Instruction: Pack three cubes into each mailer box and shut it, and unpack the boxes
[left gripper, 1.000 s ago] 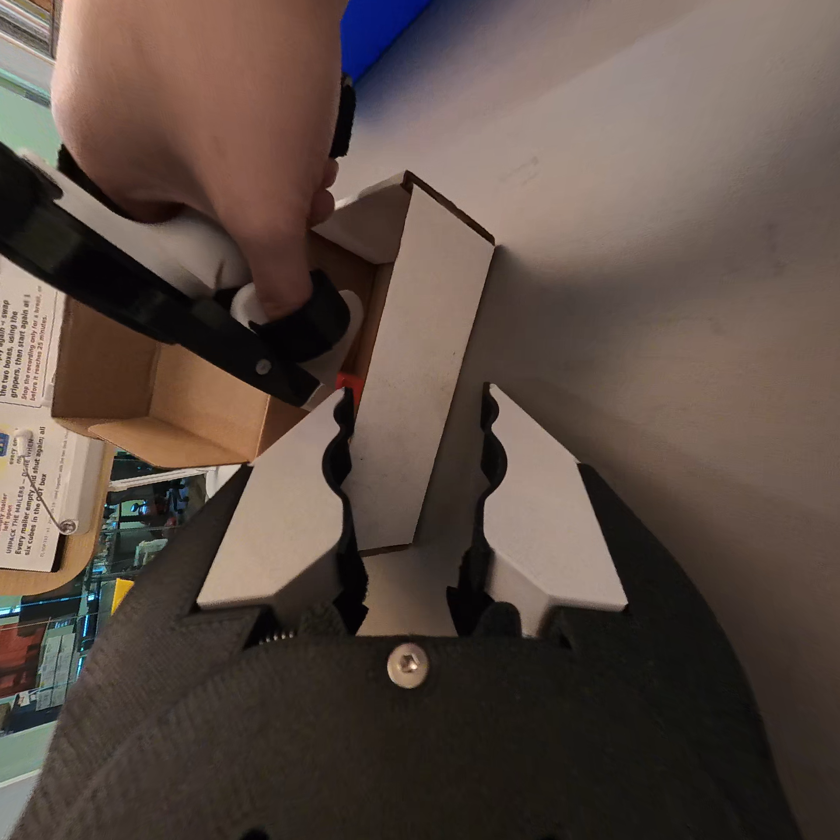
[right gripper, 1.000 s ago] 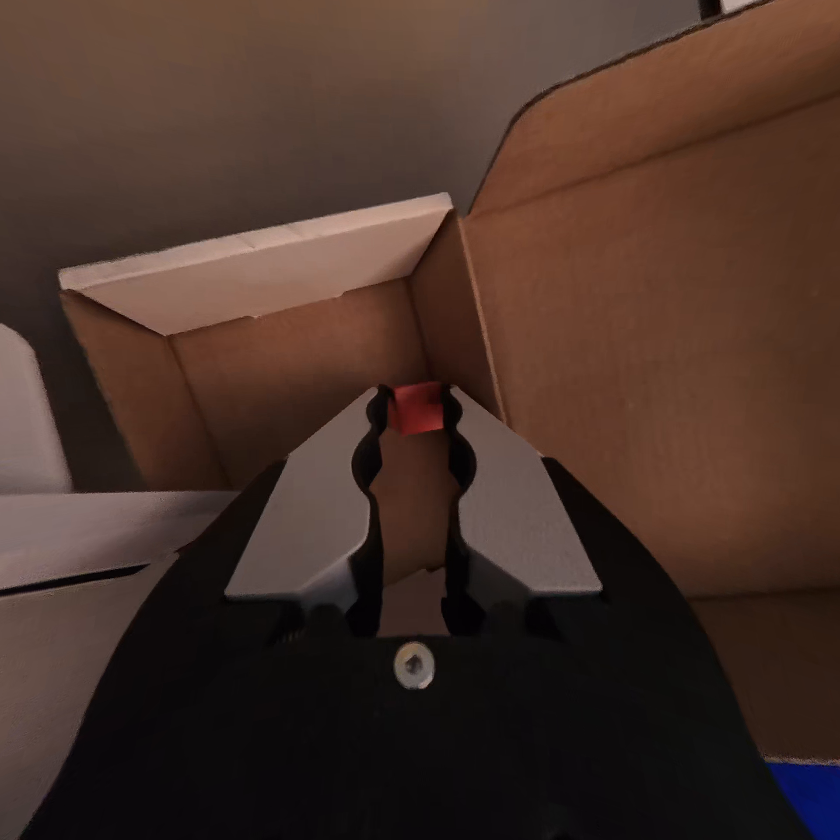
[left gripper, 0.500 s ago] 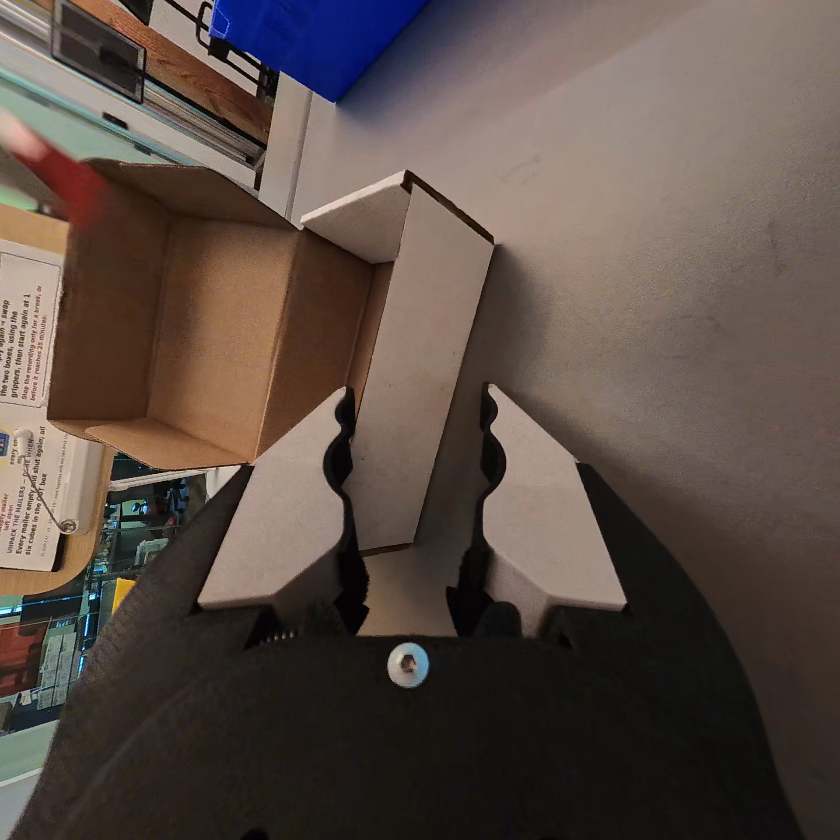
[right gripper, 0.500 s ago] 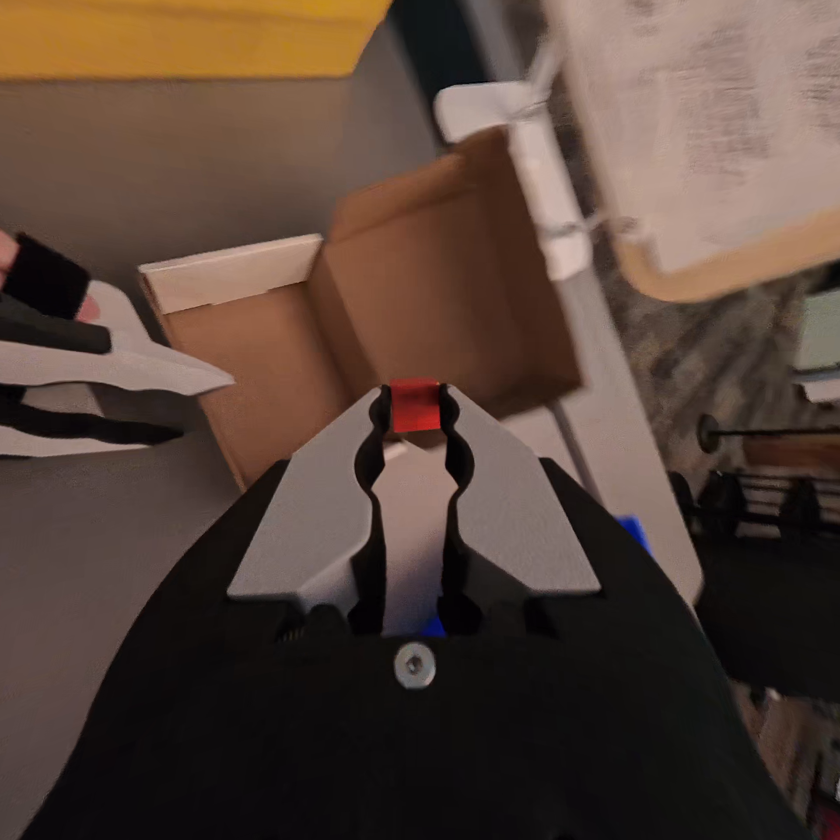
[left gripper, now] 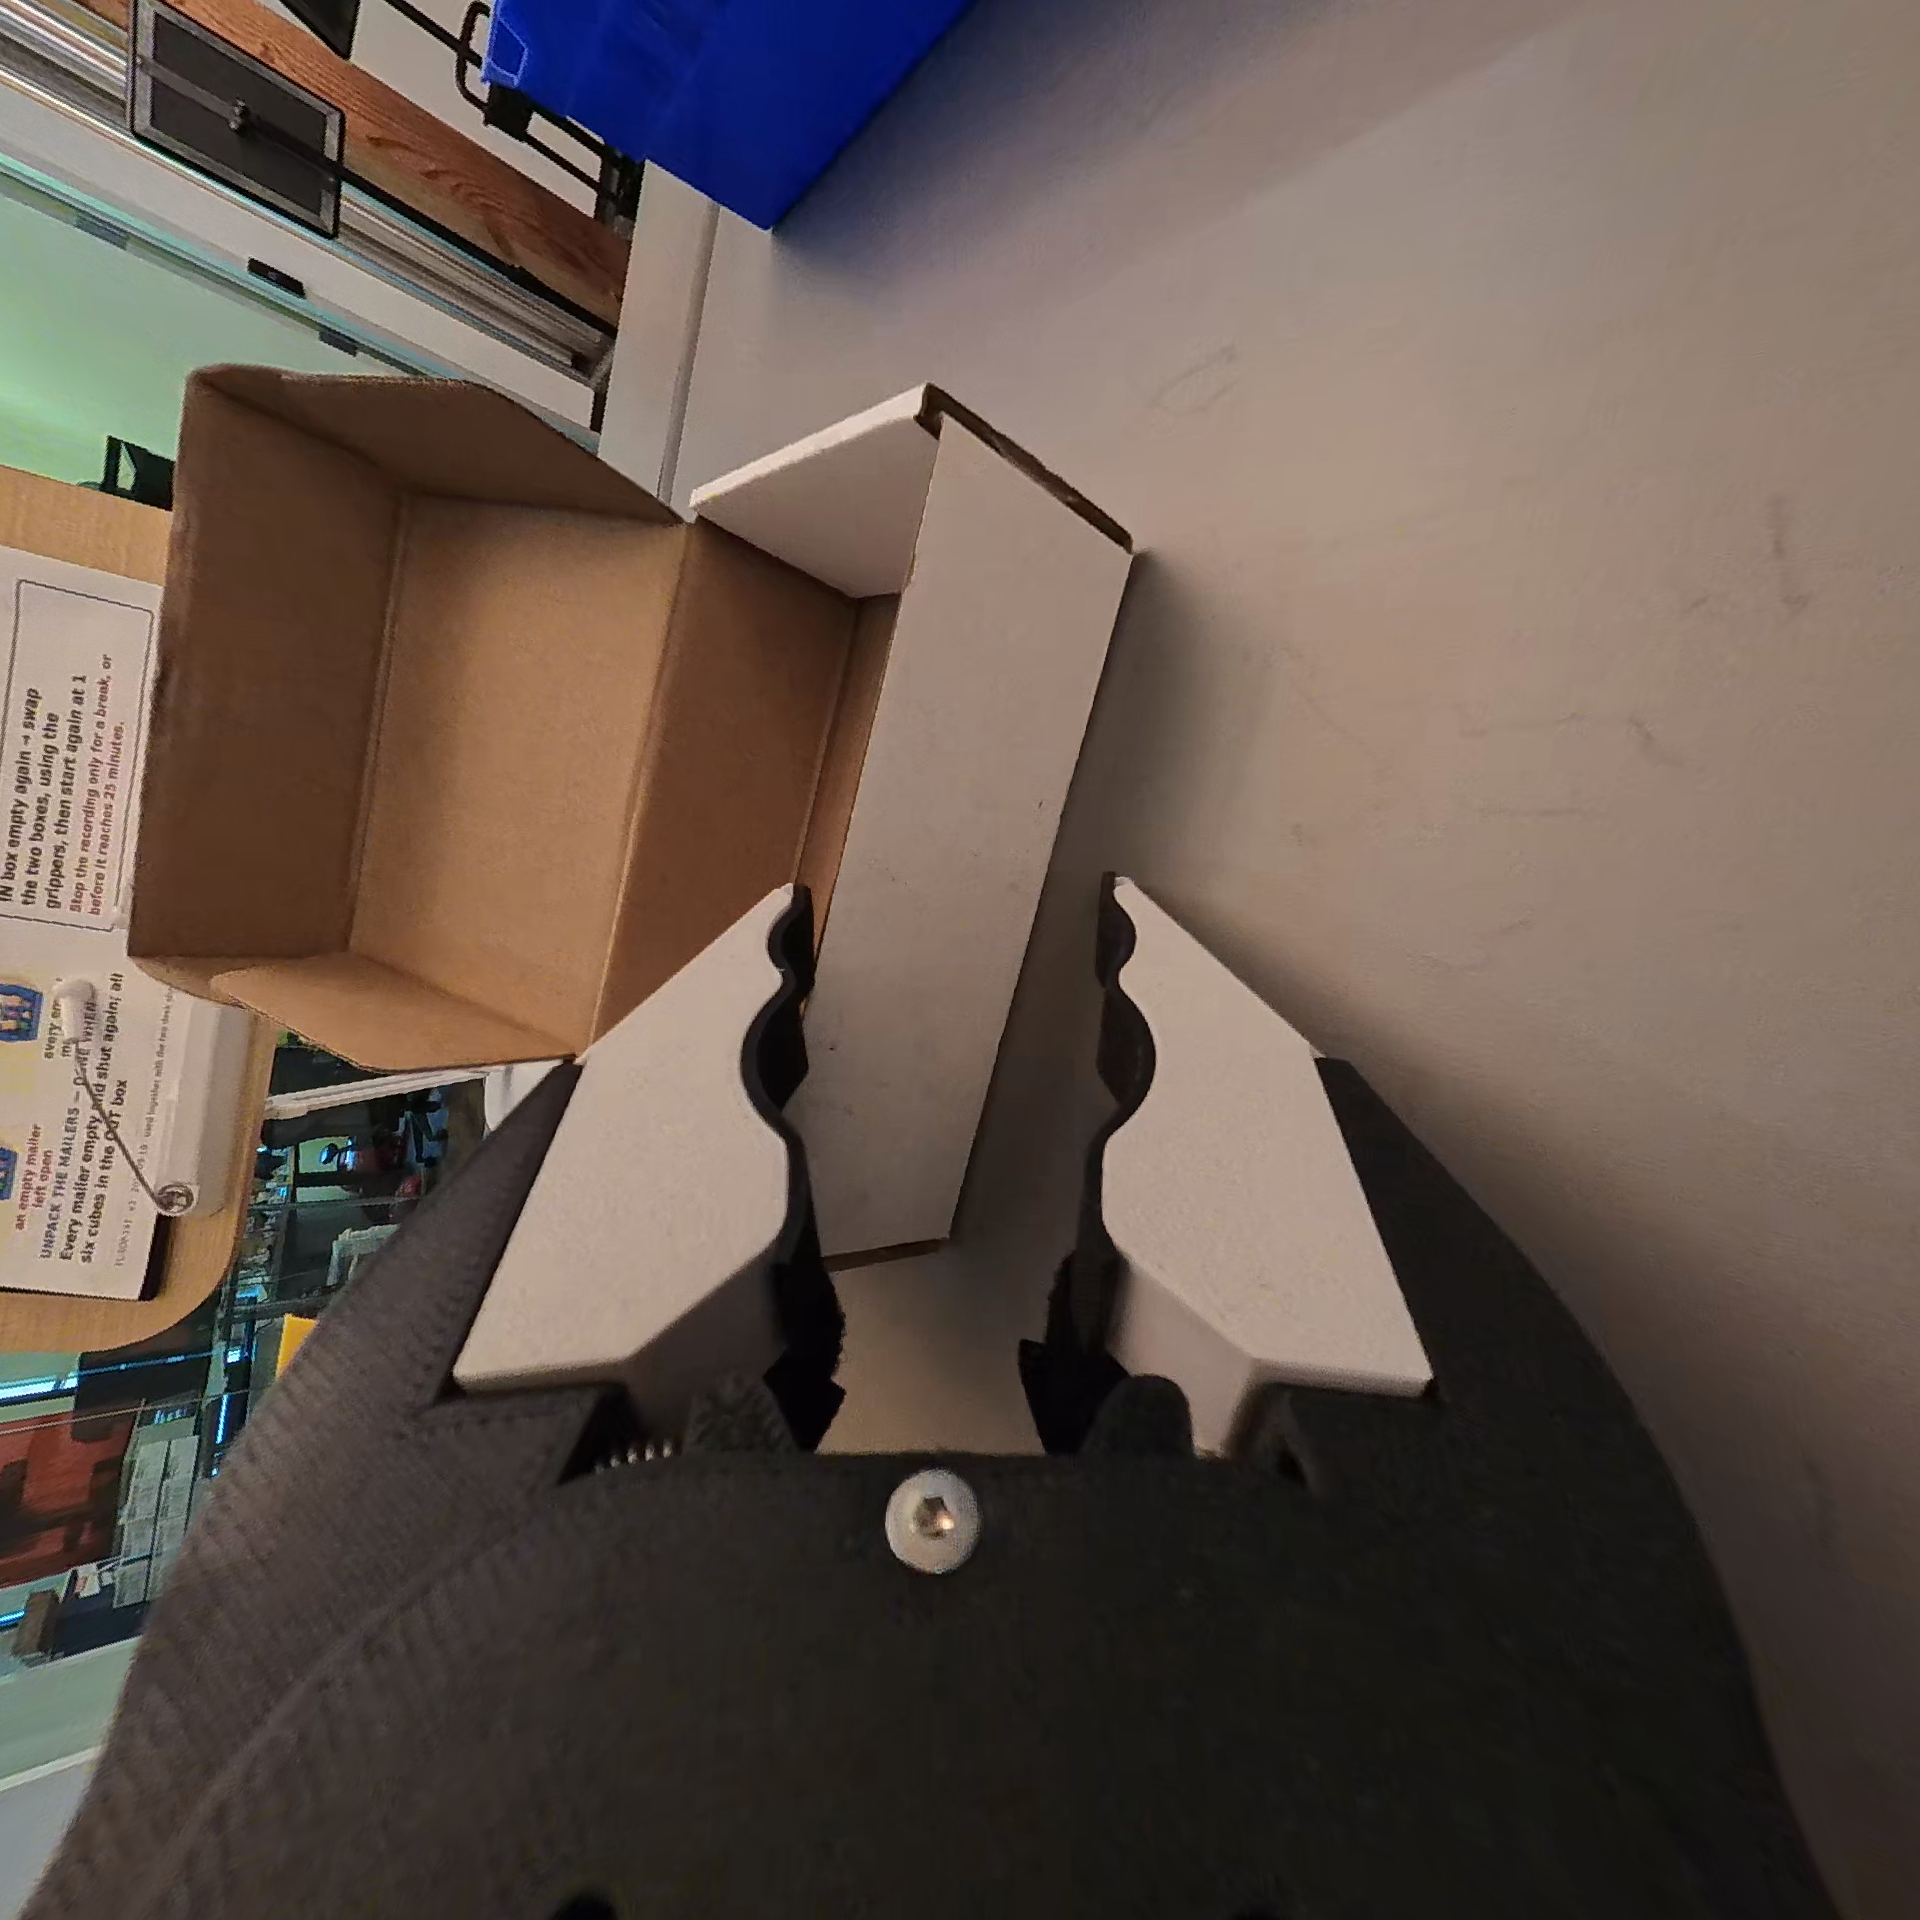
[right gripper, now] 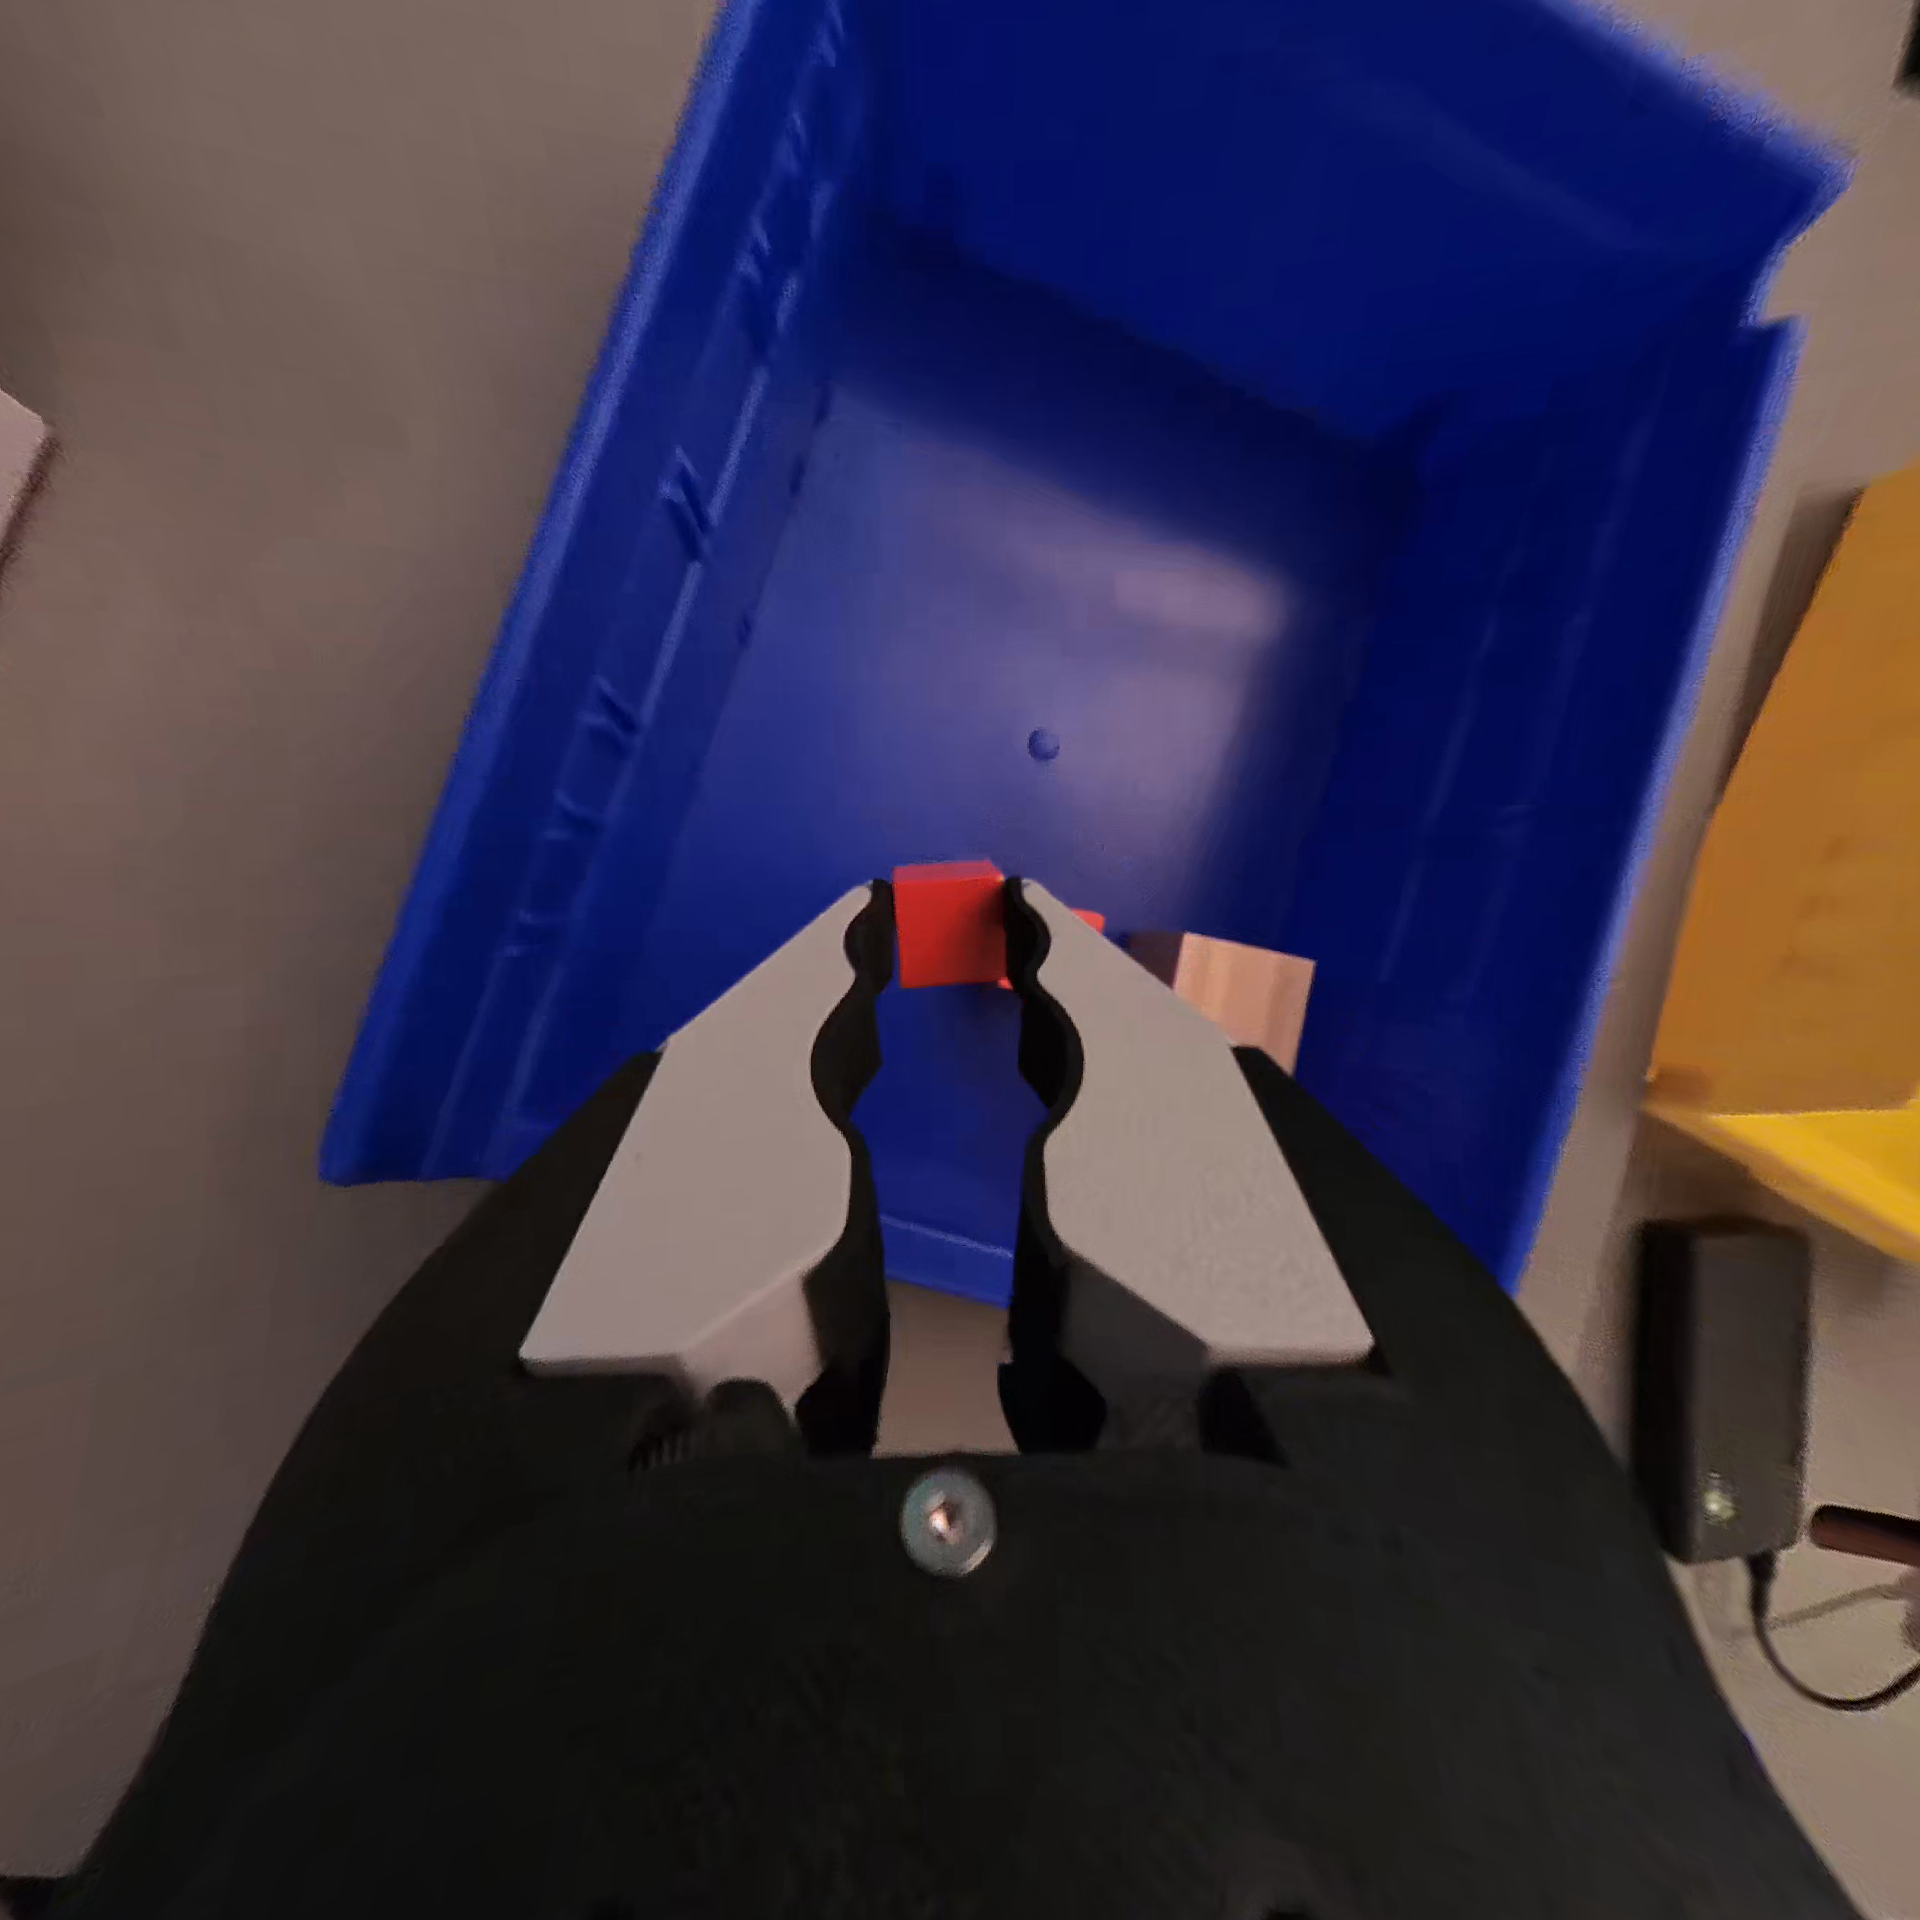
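Note:
An open mailer box (left gripper: 260,644), white outside and brown inside, lies on the grey table in the left wrist view; its inside shows no cubes. My left gripper (left gripper: 953,894) is open, and the box's white front wall (left gripper: 966,790) stands between its fingers, against the left one. My right gripper (right gripper: 951,904) is shut on a red cube (right gripper: 943,935) and holds it over the blue bin (right gripper: 1039,312). In the bin lie a pale wooden cube (right gripper: 1242,987) and another red cube (right gripper: 1086,920), mostly hidden behind my right finger.
A yellow bin (right gripper: 1818,831) stands right of the blue bin, with a black power adapter (right gripper: 1720,1392) and its cable in front of it. A clipboard with a printed sheet (left gripper: 73,727) hangs beyond the box. The blue bin's corner (left gripper: 727,94) shows at the far table edge. My hands' fingertips stand some 30 cm from each other.
My right gripper lifted the red cube out of the mailer box and swung it over the blue bin. The hand and right gripper have left the left wrist view. My left gripper has not moved.

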Motion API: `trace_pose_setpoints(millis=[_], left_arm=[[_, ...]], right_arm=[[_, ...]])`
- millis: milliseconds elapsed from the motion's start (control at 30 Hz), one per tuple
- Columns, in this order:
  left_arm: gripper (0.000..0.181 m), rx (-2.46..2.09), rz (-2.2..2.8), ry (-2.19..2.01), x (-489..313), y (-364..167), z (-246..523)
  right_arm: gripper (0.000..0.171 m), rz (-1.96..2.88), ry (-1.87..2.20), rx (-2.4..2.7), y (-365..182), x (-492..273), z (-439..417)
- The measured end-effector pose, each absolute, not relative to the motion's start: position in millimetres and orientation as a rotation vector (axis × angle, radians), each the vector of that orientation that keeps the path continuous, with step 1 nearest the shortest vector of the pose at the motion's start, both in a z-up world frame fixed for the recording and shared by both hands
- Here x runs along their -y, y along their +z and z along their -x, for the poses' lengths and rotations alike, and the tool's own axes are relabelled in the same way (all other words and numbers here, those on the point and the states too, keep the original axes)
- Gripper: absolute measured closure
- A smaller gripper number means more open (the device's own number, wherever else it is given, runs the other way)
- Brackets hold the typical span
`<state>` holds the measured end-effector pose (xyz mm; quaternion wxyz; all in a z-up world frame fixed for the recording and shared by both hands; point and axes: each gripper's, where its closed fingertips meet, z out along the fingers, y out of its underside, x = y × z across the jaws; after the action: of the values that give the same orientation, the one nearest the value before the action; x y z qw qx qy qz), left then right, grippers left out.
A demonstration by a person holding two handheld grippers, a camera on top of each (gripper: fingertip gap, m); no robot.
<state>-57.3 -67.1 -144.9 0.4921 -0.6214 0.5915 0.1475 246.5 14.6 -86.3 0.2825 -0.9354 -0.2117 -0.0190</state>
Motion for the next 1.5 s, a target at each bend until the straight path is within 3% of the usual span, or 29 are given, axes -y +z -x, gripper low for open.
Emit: trace_pose_setpoints(millis=[300,633,767,1033,1333,1500], left_arm=[[0.128,-1.432,1.508,0.362,67,-145,58],[0.124,-1.411,1.542,0.285,68,-143,57],[0.122,-1.354,1.567,0.094,75,-132,51],[0.108,-1.099,1.572,-0.277,84,-62,46],[0.092,-0.660,1.830,-0.426,-7,17,113],[0.089,-0.418,1.879,-0.577,-60,32,128]], right_arm=[[0.150,2.639,-0.138,0.543,-140,-16,-252],[0.143,2.643,-0.193,0.609,-158,-13,-254],[0.132,2.450,-0.203,0.588,-112,-7,-248],[0.113,1.875,0.081,0.761,-19,1,-135],[0.100,1.847,0.340,0.902,4,-48,-46],[0.093,1.915,0.546,0.829,9,-82,-13]])
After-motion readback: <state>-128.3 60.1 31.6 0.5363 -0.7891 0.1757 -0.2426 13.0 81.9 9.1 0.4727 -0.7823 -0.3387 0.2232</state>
